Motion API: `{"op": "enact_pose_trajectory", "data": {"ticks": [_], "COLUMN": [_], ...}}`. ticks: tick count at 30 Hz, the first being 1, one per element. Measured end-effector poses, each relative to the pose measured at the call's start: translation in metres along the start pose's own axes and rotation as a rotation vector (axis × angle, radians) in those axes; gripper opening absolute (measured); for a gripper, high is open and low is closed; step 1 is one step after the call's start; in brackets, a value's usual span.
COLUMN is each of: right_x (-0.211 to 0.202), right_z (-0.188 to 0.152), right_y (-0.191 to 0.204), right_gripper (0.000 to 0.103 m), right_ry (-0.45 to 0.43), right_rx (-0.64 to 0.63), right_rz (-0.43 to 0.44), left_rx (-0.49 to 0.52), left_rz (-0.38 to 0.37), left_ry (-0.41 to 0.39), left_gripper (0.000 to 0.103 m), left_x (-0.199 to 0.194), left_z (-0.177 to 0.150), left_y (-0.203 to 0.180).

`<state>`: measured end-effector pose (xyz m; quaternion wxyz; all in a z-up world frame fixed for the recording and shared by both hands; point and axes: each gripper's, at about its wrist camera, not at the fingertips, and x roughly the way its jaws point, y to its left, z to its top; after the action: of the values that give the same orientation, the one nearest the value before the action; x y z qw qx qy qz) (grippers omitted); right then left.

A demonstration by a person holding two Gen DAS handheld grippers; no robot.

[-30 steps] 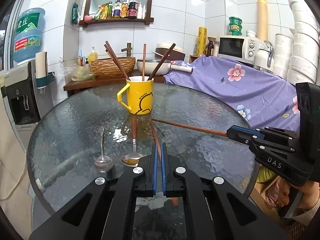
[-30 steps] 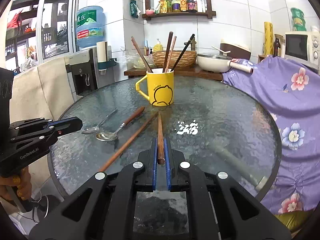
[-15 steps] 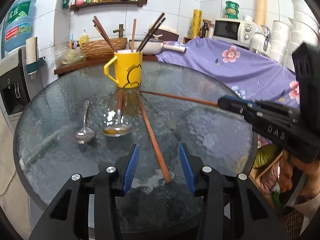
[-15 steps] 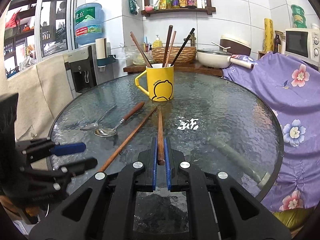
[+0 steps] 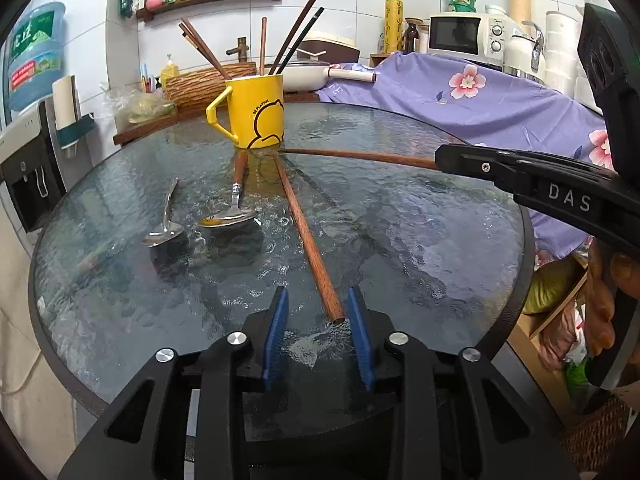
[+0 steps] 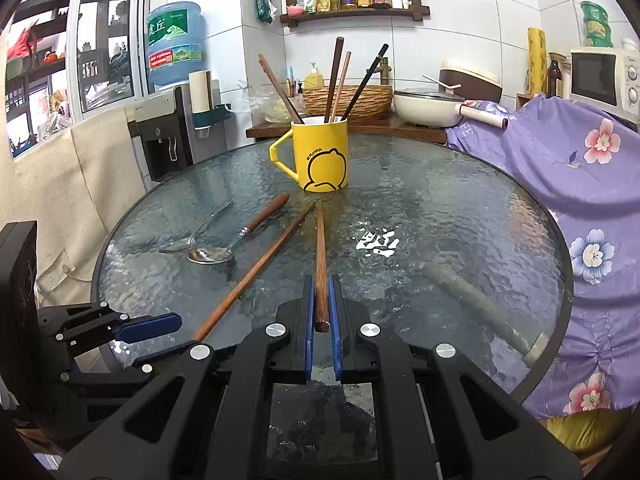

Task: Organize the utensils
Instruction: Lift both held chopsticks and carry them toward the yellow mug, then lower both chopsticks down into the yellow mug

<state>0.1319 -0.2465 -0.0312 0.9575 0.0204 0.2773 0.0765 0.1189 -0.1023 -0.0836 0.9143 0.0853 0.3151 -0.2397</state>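
Observation:
A yellow mug (image 5: 254,112) (image 6: 320,155) holding several chopsticks stands on the round glass table (image 5: 420,216). My left gripper (image 5: 316,300) is open, its pads either side of the near end of a brown chopstick (image 5: 306,236) lying on the glass. My right gripper (image 6: 320,284) is shut on another brown chopstick (image 6: 320,248) whose tip points at the mug; it also shows in the left wrist view (image 5: 360,155). A wooden-handled spoon (image 5: 234,204) (image 6: 240,236) and a steel spoon (image 5: 165,220) (image 6: 192,236) lie left of the chopsticks.
A purple flowered cloth (image 5: 480,96) covers the counter to the right, with a microwave (image 5: 464,34) behind. A wooden shelf with a basket (image 6: 348,96) and pan (image 6: 432,108) stands behind the table. A water dispenser (image 6: 172,128) is at left.
My left gripper has opened and let go of its chopstick, which now lies on the glass, and has drawn back. My right gripper stays shut on its chopstick.

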Motion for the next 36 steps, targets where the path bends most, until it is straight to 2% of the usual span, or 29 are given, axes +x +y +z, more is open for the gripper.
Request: {"op": "enact_pose_trajectory", "data": {"ticks": [5, 14, 19, 25, 32, 36], "right_x": [0.001, 0.001, -0.005, -0.016, -0.025, -0.028], "right_z": [-0.001, -0.001, 0.002, 0.018, 0.046, 0.07], "right_y": [0.0, 0.0, -0.002, 0.0, 0.009, 0.011], "right_gripper": [0.008, 0.008, 0.008, 0.008, 0.008, 0.008], "right_ry": [0.006, 0.019, -0.004, -0.054, -0.115, -0.145], "right_rx": [0.001, -0.007, 0.001, -0.024, -0.121, -0.149], "right_rz": [0.001, 0.001, 0.0, -0.002, -0.003, 0.025], "left_rx": [0.036, 0.017, 0.009, -0.007, -0.004, 0.001], "left_rz": [0.007, -0.019, -0.015, -0.001, -0.017, -0.018], "left_ry": [-0.002, 0.035, -0.032, -0.149, -0.237, -0.285], "left_gripper": [0.01, 0.009, 0.009, 0.008, 0.008, 0.008], "left_x": [0.002, 0.001, -0.015, -0.042, -0.06, -0.066], "left_z": [0.001, 0.009, 0.019, 0.041, 0.077, 0.099], "left_y": [-0.008, -0.002, 0.003, 0.009, 0.019, 0.027]}}
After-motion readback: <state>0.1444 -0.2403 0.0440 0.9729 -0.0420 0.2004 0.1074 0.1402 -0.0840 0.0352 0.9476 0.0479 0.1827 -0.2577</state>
